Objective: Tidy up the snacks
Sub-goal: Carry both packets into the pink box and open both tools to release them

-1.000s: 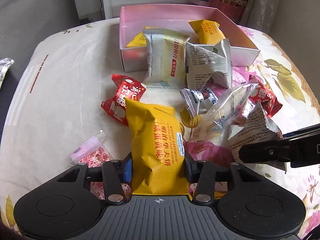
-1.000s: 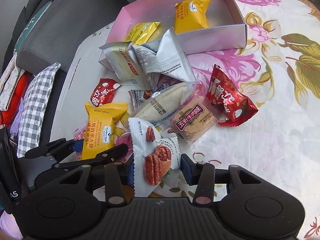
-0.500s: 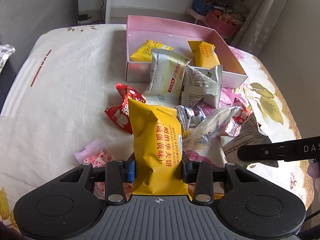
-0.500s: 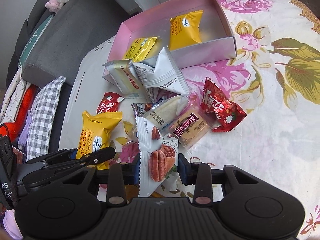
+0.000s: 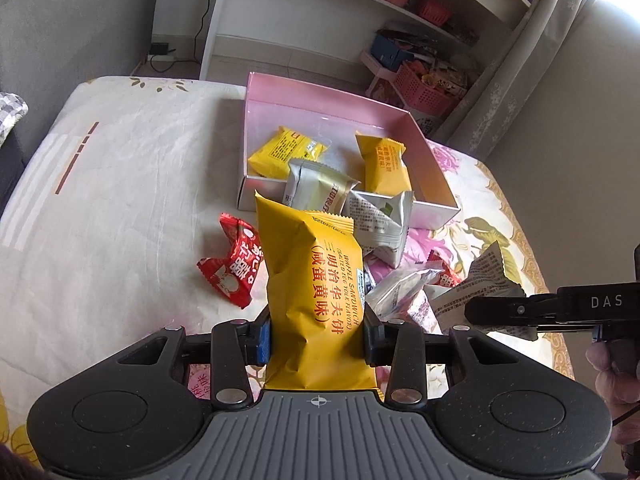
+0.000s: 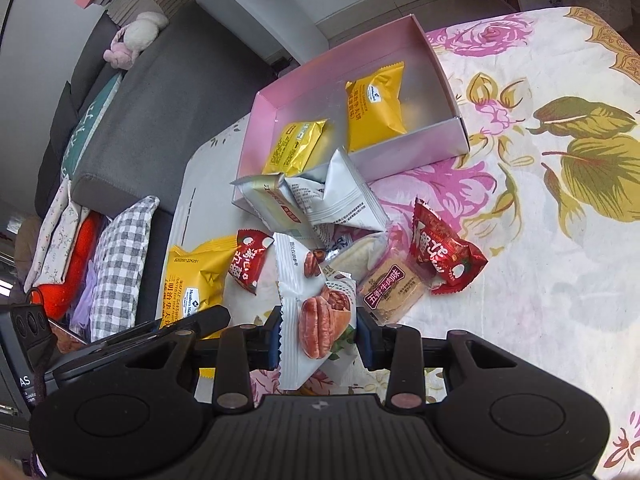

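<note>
My left gripper (image 5: 316,334) is shut on a yellow waffle sandwich pack (image 5: 316,280), held up above the table; the pack also shows in the right wrist view (image 6: 192,280). My right gripper (image 6: 316,338) is shut on a white pecan pack (image 6: 316,312), lifted; it shows at the right of the left wrist view (image 5: 480,292). The pink box (image 5: 304,100) stands beyond, also in the right wrist view (image 6: 444,80), holding two yellow packs (image 6: 374,108). Silver packs (image 5: 320,190) lean on its near wall.
Loose snacks lie on the floral cloth: red packs (image 5: 234,266) (image 6: 444,258), a brown beef-jerky pack (image 6: 390,286), silver packs (image 6: 332,200). A grey sofa (image 6: 132,120) with cushions is left of the table. Shelves and baskets (image 5: 420,84) stand behind.
Both grippers have risen with their packs, and the table and the pink box look farther away. The left gripper's view has tilted up toward the shelves.
</note>
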Tool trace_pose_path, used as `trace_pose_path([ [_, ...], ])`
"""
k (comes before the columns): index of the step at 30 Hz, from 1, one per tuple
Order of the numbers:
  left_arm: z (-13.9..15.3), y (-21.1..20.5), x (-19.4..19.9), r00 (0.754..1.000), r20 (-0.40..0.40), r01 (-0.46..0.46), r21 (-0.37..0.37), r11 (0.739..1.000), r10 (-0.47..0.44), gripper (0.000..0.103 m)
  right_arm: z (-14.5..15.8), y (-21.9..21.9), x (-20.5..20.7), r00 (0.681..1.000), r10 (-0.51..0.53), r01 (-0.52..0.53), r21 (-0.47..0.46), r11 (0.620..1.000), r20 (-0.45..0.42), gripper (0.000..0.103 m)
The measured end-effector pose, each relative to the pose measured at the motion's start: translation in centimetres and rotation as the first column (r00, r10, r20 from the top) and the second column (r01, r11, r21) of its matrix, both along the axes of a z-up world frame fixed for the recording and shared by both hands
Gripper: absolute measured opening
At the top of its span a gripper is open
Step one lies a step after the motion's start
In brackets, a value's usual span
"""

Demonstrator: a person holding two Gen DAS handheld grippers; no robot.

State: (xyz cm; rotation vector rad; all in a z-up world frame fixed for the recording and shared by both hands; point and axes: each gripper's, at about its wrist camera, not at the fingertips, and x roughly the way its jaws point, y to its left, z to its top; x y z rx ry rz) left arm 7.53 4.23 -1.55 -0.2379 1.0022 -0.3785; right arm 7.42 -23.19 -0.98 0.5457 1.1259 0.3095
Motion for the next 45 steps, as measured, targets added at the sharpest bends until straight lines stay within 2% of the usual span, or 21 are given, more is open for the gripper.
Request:
trace_pose_path([
  [9, 1.9, -0.5, 2.0, 0.998, 0.058, -0.037, -0.009, 0.999, 0.037, 0.038, 1.2, -2.5, 1.8, 0.992, -0.125, 0.123, 0.063, 0.990, 0.029, 0.028],
  [15, 2.7, -1.3, 5.2, 0.994, 0.072, -0.078, -0.020, 0.997, 0.080, 0.038, 1.6, -3.8, 3.9, 0.972, -0.218, 0.215, 0.042, 0.976, 0.088, 0.028],
  [21, 3.0, -3.2, 9.0, 0.994, 0.088, -0.068, -0.021, 0.997, 0.070, 0.038, 1.1, -5.0, 6.6, 0.944, -0.296, 0.295, 0.033, 0.955, 0.146, 0.029],
  [30, 0.6, -7.1, 14.4, 0.996, 0.075, -0.046, 0.024, 0.999, 0.044, 0.038, -0.9, -5.3, 9.7, 0.933, -0.313, 0.318, -0.002, 0.948, 0.178, 0.029],
  [35, -1.5, -8.7, 16.0, 0.998, 0.043, -0.048, 0.044, 0.998, 0.047, 0.038, -1.6, -5.2, 10.5, 0.932, -0.315, 0.321, -0.007, 0.947, 0.177, 0.029],
  [39, -2.4, -9.2, 16.8, 0.997, 0.051, -0.067, 0.052, 0.996, 0.064, 0.038, -1.5, -4.9, 10.9, 0.932, -0.301, 0.312, -0.024, 0.950, 0.201, 0.030],
  [41, -2.6, -9.2, 16.9, 0.995, 0.072, -0.075, 0.057, 0.996, 0.070, 0.039, -1.4, -4.9, 10.9, 0.928, -0.301, 0.314, -0.030, 0.949, 0.218, 0.034],
  [43, -2.6, -9.4, 16.8, 0.991, 0.098, -0.097, 0.097, 0.991, 0.087, 0.044, -1.2, -4.9, 10.9, 0.921, -0.314, 0.329, -0.031, 0.944, 0.231, 0.038],
  [44, -2.6, -9.4, 16.7, 0.990, 0.106, -0.103, 0.116, 0.988, 0.091, 0.048, -1.1, -5.1, 10.8, 0.917, -0.321, 0.336, -0.023, 0.942, 0.236, 0.048],
  [45, -2.5, -9.4, 16.7, 0.990, 0.109, -0.102, 0.119, 0.988, 0.089, 0.058, -0.9, -5.2, 10.7, 0.912, -0.331, 0.345, -0.014, 0.939, 0.243, 0.058],
])
